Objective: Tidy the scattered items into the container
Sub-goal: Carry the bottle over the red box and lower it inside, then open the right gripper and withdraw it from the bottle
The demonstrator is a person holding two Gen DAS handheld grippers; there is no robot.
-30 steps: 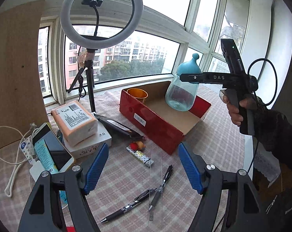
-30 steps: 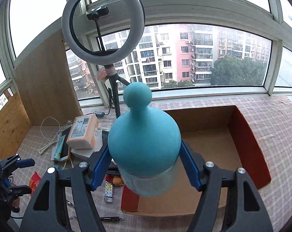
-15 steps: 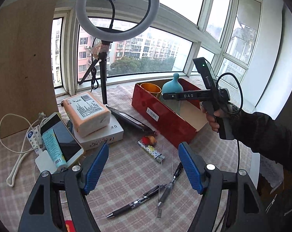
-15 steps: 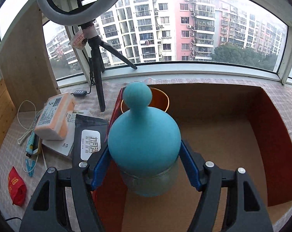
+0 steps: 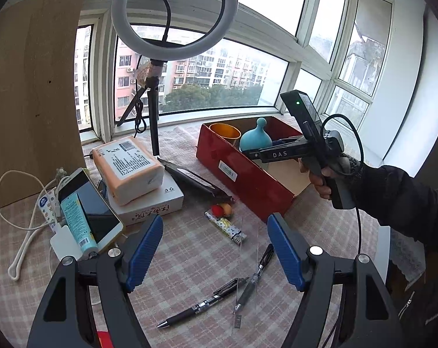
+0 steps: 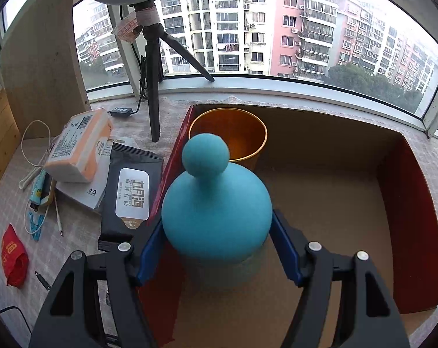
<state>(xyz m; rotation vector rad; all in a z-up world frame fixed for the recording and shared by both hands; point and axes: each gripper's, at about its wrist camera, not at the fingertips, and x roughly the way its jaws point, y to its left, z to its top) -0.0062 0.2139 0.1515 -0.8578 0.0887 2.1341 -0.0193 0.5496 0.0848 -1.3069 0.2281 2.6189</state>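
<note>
Right claw [image 6: 217, 249] is clamped on the teal-capped glass bottle [image 6: 216, 217], which sits low inside the red cardboard box [image 6: 410, 232] at its near-left corner, right beside the orange cup [image 6: 229, 136]. Can't tell if the base is actually on the box floor, so if the claw lets go early the bottle could drop or tip, and it's top-heavy-looking glass. It's also tight to the left wall and the cup, so pulling out sloppy could knock either. Left claw [image 5: 216, 249] hangs half open and empty over the counter [image 5: 189, 249], above the pens [image 5: 207, 304] and a lighter [image 5: 224, 226] that haven't been tidied yet.
</note>
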